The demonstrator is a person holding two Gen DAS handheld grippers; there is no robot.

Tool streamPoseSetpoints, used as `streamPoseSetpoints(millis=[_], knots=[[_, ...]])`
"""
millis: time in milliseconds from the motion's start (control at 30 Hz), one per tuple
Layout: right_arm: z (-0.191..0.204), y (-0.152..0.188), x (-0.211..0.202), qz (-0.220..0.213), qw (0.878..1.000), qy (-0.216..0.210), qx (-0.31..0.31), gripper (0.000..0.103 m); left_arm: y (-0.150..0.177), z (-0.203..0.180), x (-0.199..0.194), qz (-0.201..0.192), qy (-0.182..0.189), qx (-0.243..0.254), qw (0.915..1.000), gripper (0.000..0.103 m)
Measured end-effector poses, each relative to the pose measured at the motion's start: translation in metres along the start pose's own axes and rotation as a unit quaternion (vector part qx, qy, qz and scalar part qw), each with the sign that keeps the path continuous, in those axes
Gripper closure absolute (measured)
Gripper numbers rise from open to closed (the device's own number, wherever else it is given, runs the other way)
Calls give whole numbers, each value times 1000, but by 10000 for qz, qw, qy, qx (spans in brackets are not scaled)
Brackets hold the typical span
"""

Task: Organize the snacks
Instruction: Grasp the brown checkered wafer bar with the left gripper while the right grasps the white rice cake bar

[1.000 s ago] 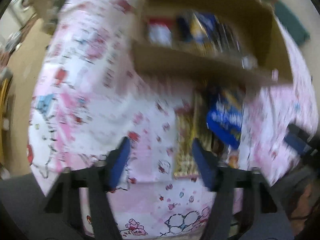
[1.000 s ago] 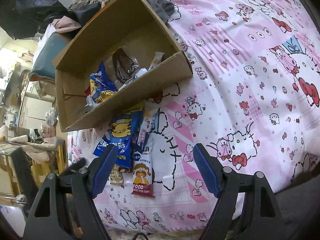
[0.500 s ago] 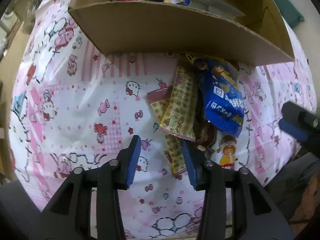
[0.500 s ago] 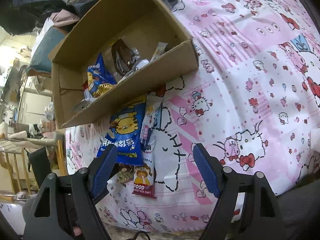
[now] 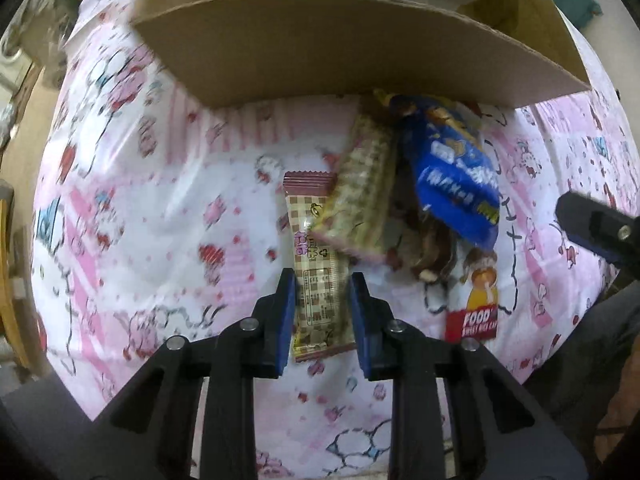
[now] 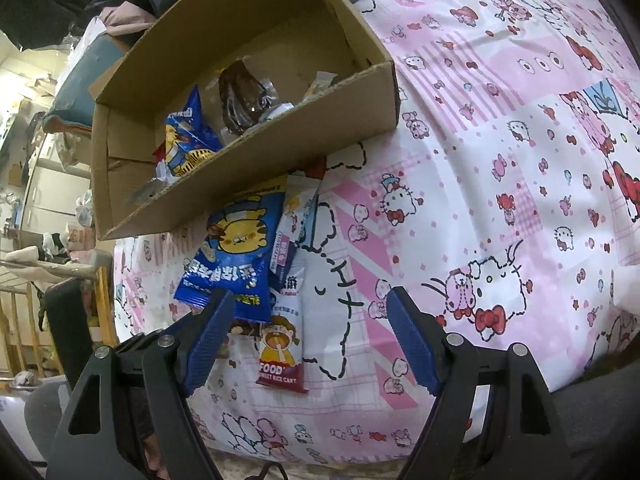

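A pile of snack packets lies on the pink cartoon-print sheet in front of a cardboard box [image 5: 340, 52]. My left gripper [image 5: 322, 280] has its jaws narrowed around a brown checked bar packet [image 5: 316, 264], one finger on each side; contact is not clear. Beside it lie a yellow checked packet [image 5: 360, 196], a blue chip bag [image 5: 456, 172] and a rice cake packet [image 5: 476, 304]. My right gripper [image 6: 308, 316] is open and empty above the blue chip bag [image 6: 236, 256] and rice cake packet [image 6: 280, 352]. The box [image 6: 248, 168] holds several snacks.
The right gripper's finger [image 5: 596, 232] shows at the right edge of the left wrist view. Wooden furniture and clutter [image 6: 44, 240] stand beyond the bed's left edge. The printed sheet [image 6: 520, 160] spreads to the right of the pile.
My left gripper moved forward to the pile and narrowed its jaws around the brown checked bar packet. My right gripper drifted slightly closer to the snacks and stays open.
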State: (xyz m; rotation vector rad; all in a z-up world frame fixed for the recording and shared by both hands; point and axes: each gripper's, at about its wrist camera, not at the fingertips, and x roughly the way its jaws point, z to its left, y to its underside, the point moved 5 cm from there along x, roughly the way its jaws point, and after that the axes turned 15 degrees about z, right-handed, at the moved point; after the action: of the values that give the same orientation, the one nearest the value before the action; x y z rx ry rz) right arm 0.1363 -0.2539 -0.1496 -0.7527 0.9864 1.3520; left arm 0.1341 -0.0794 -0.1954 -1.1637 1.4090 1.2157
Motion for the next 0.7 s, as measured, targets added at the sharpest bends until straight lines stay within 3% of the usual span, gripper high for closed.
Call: streamPoseSetpoints(millis=[133,300,467,500,533,700], knots=[[12,7,19,392,9988,73,-296,23,10,21,-7,19,143,-329,9994,81],[39,18,51,725,9890,776,-1030,35,13,32,-17,-90,234,-473,9986,81],[49,25,71,825,9756,1419,-1457,39,20,41,-27,-196,276,-536,9980,81],[49,26,70,789,9733,1522,-1525,58,22,42,-27,-208,278,-555,9979,81],[48,26,68,742,9705,1676,-1568,71,25,42,-27,-221,282,-579,9977,81],[33,34,48,657,9808,1318,-1278,71,39,57,-36,-278,304,-624,9972,81]])
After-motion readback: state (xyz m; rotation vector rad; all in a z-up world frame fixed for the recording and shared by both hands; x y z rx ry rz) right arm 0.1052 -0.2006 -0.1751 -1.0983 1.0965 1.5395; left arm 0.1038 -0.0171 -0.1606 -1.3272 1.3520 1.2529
